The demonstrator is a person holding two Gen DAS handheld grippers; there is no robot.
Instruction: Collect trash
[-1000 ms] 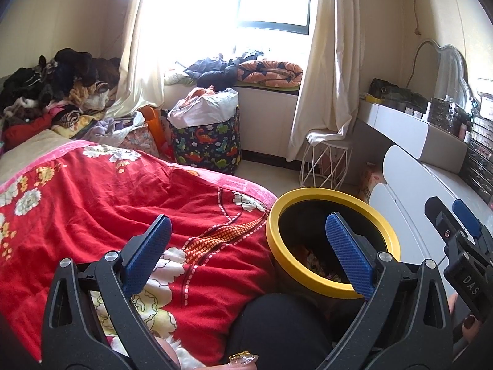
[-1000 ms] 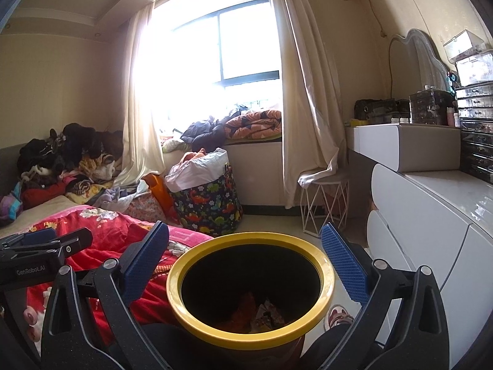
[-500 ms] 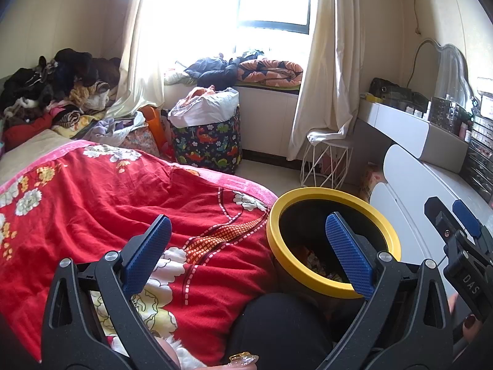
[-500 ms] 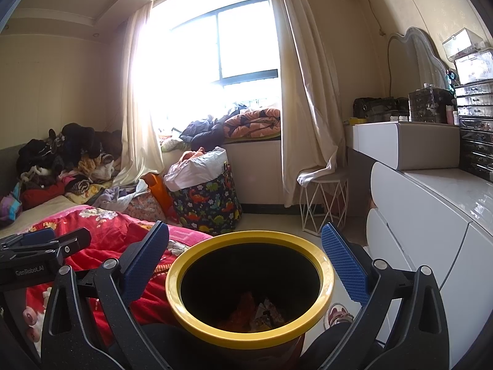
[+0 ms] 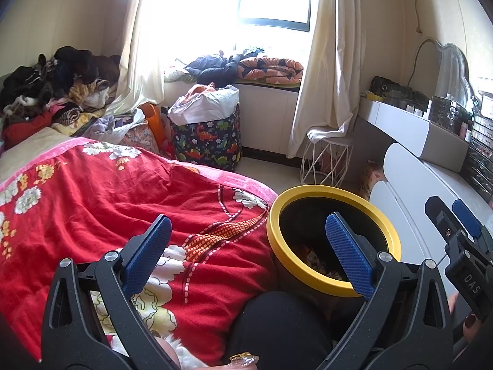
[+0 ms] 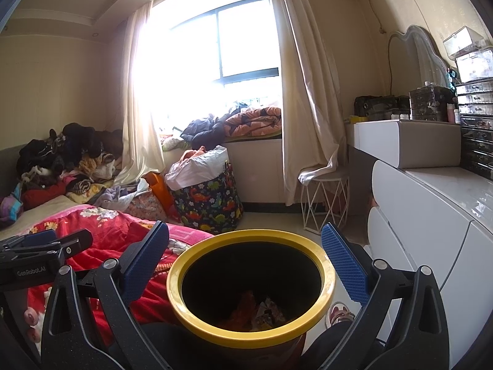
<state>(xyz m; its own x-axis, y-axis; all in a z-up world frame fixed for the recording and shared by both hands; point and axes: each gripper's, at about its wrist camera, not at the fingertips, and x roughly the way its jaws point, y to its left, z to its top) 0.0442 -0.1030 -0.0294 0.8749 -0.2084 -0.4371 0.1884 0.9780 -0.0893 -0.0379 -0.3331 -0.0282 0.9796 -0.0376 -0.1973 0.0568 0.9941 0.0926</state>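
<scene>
A black trash bin with a yellow rim (image 6: 251,337) stands on the floor beside the bed, with crumpled wrappers (image 6: 262,310) at its bottom. My right gripper (image 6: 245,257) hovers just above its mouth, open and empty. My left gripper (image 5: 246,248) is open too, held over the edge of the red floral blanket (image 5: 92,203) with the bin's rim (image 5: 308,269) under its right finger. The right gripper's tip (image 5: 456,219) shows at the far right of the left wrist view, and the left gripper's tip (image 6: 46,240) at the left of the right wrist view.
A person's dark-clothed knee (image 5: 277,323) is right below the grippers. A white dresser (image 6: 431,209) runs along the right. A dinosaur-print laundry bag (image 6: 209,197) and a white wire stool (image 6: 323,203) stand under the window. Clothes (image 6: 61,160) are piled at the bed's far end.
</scene>
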